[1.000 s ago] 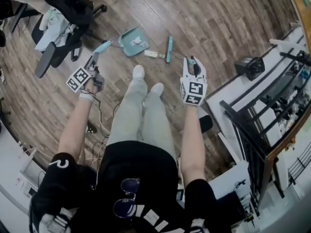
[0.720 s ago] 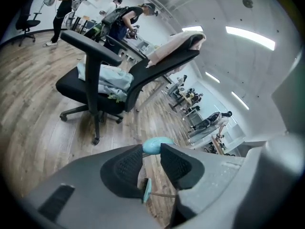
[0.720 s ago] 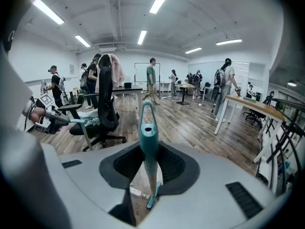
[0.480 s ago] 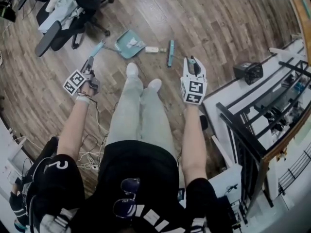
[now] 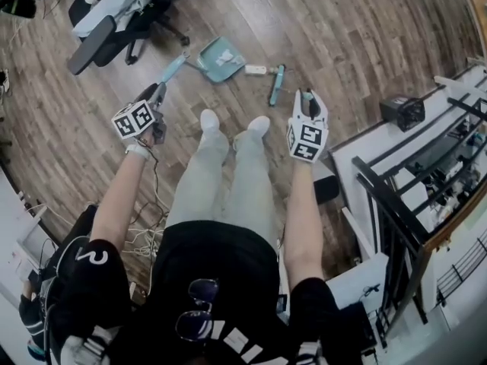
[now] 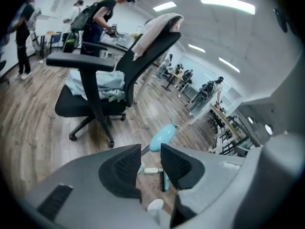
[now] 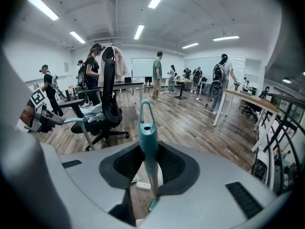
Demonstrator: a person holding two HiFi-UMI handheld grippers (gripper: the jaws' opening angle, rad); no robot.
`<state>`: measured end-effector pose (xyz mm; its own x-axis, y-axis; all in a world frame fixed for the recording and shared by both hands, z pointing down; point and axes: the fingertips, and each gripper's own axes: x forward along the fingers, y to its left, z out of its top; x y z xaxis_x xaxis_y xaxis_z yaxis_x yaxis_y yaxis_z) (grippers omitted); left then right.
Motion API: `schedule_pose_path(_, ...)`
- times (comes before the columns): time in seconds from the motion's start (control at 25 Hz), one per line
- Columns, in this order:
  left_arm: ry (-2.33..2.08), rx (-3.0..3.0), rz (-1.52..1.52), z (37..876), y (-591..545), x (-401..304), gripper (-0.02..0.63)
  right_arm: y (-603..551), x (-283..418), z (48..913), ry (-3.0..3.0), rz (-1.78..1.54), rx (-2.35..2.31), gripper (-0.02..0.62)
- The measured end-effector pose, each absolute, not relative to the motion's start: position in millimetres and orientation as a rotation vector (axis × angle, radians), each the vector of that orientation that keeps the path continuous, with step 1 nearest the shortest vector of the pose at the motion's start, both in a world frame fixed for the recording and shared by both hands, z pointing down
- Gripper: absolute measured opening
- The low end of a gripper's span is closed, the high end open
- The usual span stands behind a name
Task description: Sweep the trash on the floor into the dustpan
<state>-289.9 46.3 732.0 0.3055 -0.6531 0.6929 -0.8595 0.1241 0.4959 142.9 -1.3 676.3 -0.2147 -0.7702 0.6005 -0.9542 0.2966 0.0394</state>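
Observation:
A teal dustpan [image 5: 221, 58] lies on the wood floor with some white scraps in it. Its teal handle [image 5: 173, 67] slants back to my left gripper [image 5: 157, 91], which is shut on the handle's thin end; the grip [image 6: 162, 137] shows beyond the left gripper [image 6: 151, 160]. A white piece of trash [image 5: 256, 70] lies between the pan and the broom head [image 5: 275, 84]. My right gripper [image 5: 306, 97] is shut on the broom's teal handle [image 7: 147, 132], which stands upright through the right gripper [image 7: 148, 168].
A black office chair [image 5: 122, 21] draped with clothes stands left of the dustpan. My white shoes [image 5: 209, 120] are just behind the trash. A black box [image 5: 403, 111] sits on a white ledge by a railing at right. Cables [image 5: 144, 234] trail at lower left. People stand far off.
My left gripper has rolled and shifted sideways with the dustpan's handle. The right gripper has carried the broom a little forward and down. My feet have stepped.

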Motion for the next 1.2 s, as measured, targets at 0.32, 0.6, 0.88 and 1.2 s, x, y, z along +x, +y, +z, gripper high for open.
schedule_pose_path(0.32,-1.304,1.963,0.719,713.7,19.7,-275.4,0.178,2.1,114.9,677.6,-2.018,0.473,1.54,0.087)
schedule_pose_path(0.6,-1.172,2.113,0.897,727.8,-24.7,-231.0,0.183,6.0,119.1,676.0,-1.991,0.486,1.569,0.087)
schedule_pose_path(0.88,-1.129,2.145,1.076,750.0,-43.9,-215.2,0.154,6.3,130.1,675.3,-1.985,0.504,1.596,0.087)
schedule_pose_path(1.2,-0.988,2.255,1.155,751.0,-31.8,-201.7,0.118,5.7,143.9,676.0,-1.964,0.501,1.62,0.087)
